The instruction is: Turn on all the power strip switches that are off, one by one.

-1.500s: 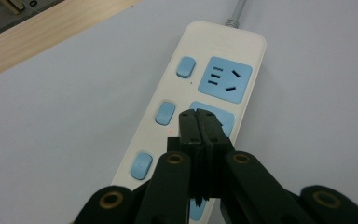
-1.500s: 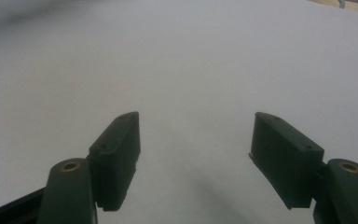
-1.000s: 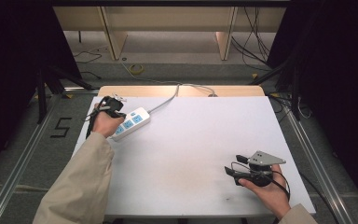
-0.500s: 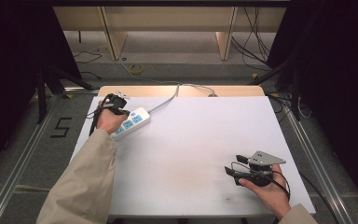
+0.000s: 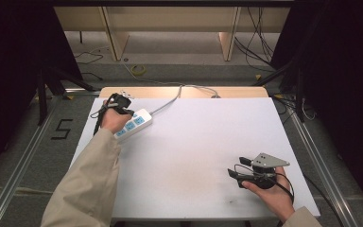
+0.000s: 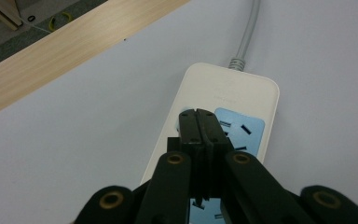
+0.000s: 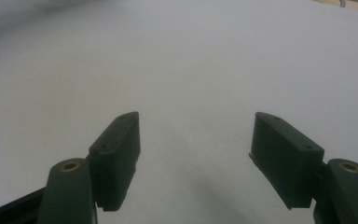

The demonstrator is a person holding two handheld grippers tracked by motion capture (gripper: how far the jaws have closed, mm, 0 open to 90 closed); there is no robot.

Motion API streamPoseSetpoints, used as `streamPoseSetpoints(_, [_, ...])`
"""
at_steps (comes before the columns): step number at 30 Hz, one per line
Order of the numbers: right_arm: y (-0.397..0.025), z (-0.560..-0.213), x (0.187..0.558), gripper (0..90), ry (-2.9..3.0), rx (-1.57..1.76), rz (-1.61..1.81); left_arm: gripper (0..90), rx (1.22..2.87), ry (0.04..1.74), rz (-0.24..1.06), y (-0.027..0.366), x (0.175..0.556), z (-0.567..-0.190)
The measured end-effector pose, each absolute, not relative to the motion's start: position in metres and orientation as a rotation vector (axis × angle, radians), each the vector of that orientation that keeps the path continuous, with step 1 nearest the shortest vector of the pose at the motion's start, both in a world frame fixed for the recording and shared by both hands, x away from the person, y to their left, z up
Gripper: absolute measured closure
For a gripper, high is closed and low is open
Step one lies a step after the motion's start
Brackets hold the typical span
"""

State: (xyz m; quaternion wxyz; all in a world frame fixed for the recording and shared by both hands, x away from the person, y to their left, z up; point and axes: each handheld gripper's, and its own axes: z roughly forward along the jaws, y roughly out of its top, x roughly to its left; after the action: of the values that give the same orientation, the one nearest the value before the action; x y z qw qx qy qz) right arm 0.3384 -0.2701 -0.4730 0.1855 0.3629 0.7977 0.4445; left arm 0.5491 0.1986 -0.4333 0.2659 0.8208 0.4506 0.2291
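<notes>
I had the left gripper with jaws pressed together, tips over the power strip at the far-left corner of the white table; whether they touched a socket face I couldn't tell. My read: a poke or press on the strip, so I'd come straight down on the blue socket panel, light force, clear of the grey cord. Right gripper sat spread wide, empty, near the front-right edge. Faint embossed mark on the strip casing, unreadable. A "5" was marked on the floor.
</notes>
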Motion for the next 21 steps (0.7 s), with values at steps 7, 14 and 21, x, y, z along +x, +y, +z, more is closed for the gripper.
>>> streamPoseSetpoints(7, [-0.270,-0.473,0.338,33.5,2.247,1.024,1.253,89.8,2.224,1.205,0.613,0.195,0.555,-0.437])
streamPoseSetpoints(14, [-0.270,-0.473,0.338,33.5,2.249,1.018,1.254,89.8,2.237,1.215,0.622,0.196,0.559,-0.442])
streamPoseSetpoints(21, [-0.270,-0.473,0.339,33.5,2.249,1.021,1.252,89.8,2.245,1.221,0.641,0.196,0.563,-0.447])
